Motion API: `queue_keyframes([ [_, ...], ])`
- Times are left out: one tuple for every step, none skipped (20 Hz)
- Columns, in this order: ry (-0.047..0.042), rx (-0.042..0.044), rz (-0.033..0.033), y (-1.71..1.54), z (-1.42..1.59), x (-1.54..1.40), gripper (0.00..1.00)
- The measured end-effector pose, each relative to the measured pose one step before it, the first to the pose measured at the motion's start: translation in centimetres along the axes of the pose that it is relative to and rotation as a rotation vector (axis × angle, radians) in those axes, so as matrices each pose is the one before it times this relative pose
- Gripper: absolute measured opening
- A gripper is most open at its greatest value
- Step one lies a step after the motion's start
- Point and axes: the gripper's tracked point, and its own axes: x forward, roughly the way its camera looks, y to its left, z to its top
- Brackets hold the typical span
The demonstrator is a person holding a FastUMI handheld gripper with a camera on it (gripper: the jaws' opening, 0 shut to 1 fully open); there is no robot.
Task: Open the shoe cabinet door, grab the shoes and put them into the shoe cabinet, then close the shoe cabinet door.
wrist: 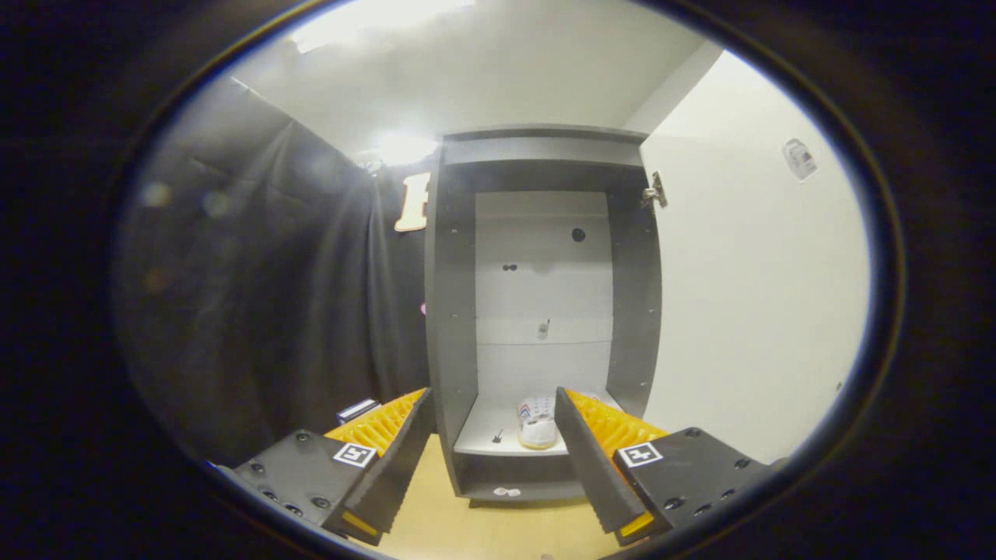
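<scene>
Gripper view: tool [492,435] open, empty; cabinet [545,311] open w/ shoe [538,421] on shelf.

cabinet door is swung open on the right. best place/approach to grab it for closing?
Take the door by its free vertical edge, the one nearest the camera, coming from the right. It's a flat panel hinged at the cabinet frame with no handle visible, so the far edge offers leverage. Gripper is open, and the shoe sits inside.

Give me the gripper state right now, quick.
Gripper: open, fingers apart and holding nothing; shoe sits beyond them inside the shoe cabinet.
</scene>
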Motion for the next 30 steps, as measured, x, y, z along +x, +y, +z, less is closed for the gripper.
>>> queue_keyframes([
  [0.00210,0.00093,-0.01414,-0.493,0.020,-1.357,0.96],
  [-0.00162,0.00227,-0.02090,-0.729,0.243,-1.278,0.96],
  [0.00163,0.00689,-0.01857,-0.757,0.128,-1.370,0.96],
  [0.00424,0.00706,-0.01989,-0.877,-0.046,-1.428,0.96],
  [0.00267,0.00265,-0.02343,-1.109,-0.049,-1.255,0.96],
  [0.00095,-0.00388,-0.02680,-1.270,0.017,-1.190,0.96],
  [0.00368,-0.00151,-0.02573,-1.394,-0.023,-1.043,0.96],
  [0.00517,-0.00049,-0.02021,-1.130,-0.055,-0.936,0.96],
  [0.00043,-0.00586,-0.01839,-1.347,0.108,-0.953,0.96],
  [-0.00294,-0.00785,-0.02373,-1.480,0.103,-0.808,0.96],
  [-0.00189,-0.00571,-0.01941,-1.569,0.191,-0.592,0.96],
  [-0.00230,-0.00460,-0.01026,-0.872,0.289,-0.344,0.96],
  [-0.00179,-0.00413,-0.00877,-1.624,0.178,-0.570,0.96],
  [-0.00186,-0.00352,-0.00672,-1.668,0.308,-0.457,0.96],
  [-0.00083,-0.00213,-0.00627,-1.681,0.274,-0.450,0.96],
  [-0.00019,0.00102,-0.00163,-1.691,0.183,-0.236,0.96],
  [-0.00130,0.00071,-0.00098,-1.730,0.346,-0.088,0.96],
  [-0.00109,-0.00159,-0.00303,-1.801,0.117,0.032,0.96],
  [0.00632,-0.00091,-0.00197,-1.741,-0.011,0.076,0.96],
  [0.00744,-0.00171,-0.00059,-1.762,0.069,-0.176,0.96],
  [0.00557,-0.00135,-0.00140,-1.856,0.092,-0.019,0.96],
  [0.00018,-0.00072,0.00029,-1.733,0.236,0.150,0.96],
  [-0.00072,-0.00180,-0.00049,-1.554,0.103,0.436,0.96],
  [-0.00033,-0.00374,-0.00073,-1.520,-0.052,0.739,0.96],
  [-0.00077,-0.00433,0.00099,-1.340,-0.024,0.990,0.96],
  [0.00386,-0.00141,0.00477,-1.038,-0.143,1.137,0.96],
  [0.00482,0.00146,0.00871,-0.784,-0.208,1.474,0.96],
  [0.00247,0.00311,0.01553,-0.682,-0.083,1.285,0.96],
  [-0.00051,0.00503,0.01633,-0.615,-0.077,1.481,0.96],
  [-0.00184,0.00408,0.01917,-0.294,-0.218,1.611,0.96],
])
